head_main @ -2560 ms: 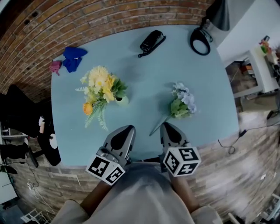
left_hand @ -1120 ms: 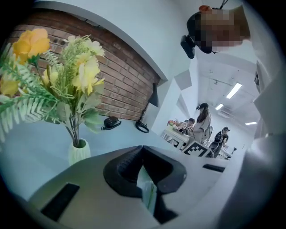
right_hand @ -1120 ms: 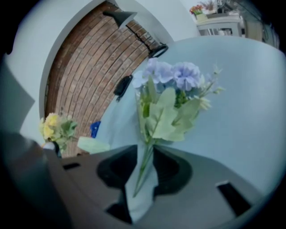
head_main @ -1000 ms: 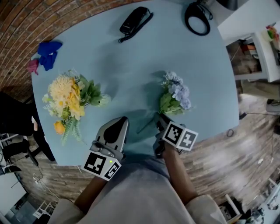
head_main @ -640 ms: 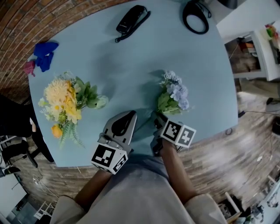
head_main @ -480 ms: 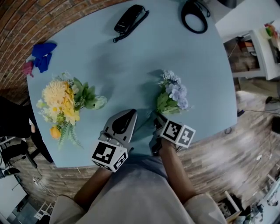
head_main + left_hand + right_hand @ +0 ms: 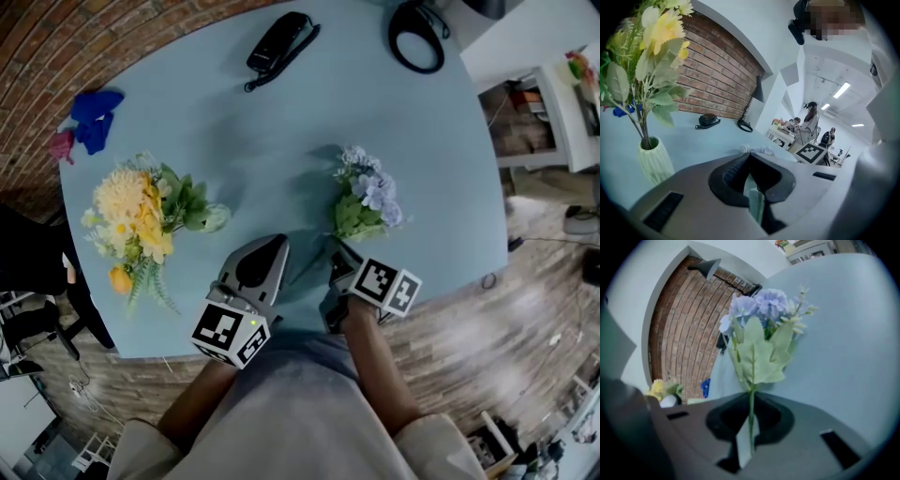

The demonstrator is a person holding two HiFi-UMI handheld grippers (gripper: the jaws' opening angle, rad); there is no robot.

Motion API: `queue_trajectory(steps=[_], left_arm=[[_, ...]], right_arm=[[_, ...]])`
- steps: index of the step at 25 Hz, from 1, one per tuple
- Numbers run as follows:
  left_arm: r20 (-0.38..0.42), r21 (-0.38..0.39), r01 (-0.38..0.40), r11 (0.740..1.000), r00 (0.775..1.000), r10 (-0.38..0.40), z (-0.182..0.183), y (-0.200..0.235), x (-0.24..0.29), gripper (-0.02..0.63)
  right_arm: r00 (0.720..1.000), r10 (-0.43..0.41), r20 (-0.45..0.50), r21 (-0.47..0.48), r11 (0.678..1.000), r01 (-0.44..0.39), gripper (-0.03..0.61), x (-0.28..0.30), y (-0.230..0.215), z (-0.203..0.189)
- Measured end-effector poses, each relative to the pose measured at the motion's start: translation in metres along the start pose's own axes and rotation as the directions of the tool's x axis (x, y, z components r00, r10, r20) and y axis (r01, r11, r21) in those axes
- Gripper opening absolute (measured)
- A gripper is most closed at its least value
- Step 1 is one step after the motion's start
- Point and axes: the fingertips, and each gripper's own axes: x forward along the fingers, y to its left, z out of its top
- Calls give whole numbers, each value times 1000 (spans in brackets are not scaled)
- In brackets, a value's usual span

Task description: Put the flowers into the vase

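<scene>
A bunch of pale blue flowers with green leaves lies on the light blue table, its thin stem pointing toward me. My right gripper is at the stem's near end. In the right gripper view the jaws are closing and the pads pinch the stem below the blue flowers. A small white-green vase holds yellow flowers at the left. My left gripper is shut and holds nothing, between the vase and the blue bunch. In its view the vase stands upright at the left.
A black handset with a cord and a black cable loop lie at the table's far side. A blue cloth and a pink scrap lie at the far left. The table's near edge runs just under both grippers.
The right gripper's jaws have closed onto the blue bunch's stem. The left gripper has shifted a little forward and to the right, still shut.
</scene>
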Motion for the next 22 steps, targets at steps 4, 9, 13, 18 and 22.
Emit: queue_trajectory(steps=[4,9,13,18,22], left_arm=[[7,-2,-1,1000,1000,1,3,-2,-7,18],[12,5,26,1000,1000,-26,1,-12,-15,18],[34,5,25,1000,999,-25,6,-16,-24,18],[54,27,15,1000,998,-17,8,-19,-41,18],[71,21,13,1000,997,-15,8,-22,-55,18]], right_arm=[[999,29,15,-1,1000,-29,41,-4,7,1],[997,64,43,-19,998,-64,40,-12,20,1],[994,87,65,-35,996,-85,40,-20,28,0],[989,101,103,-69,993,-94,40,-33,39,-2],[984,130,125,-120,986,-115,40,-43,54,-5]])
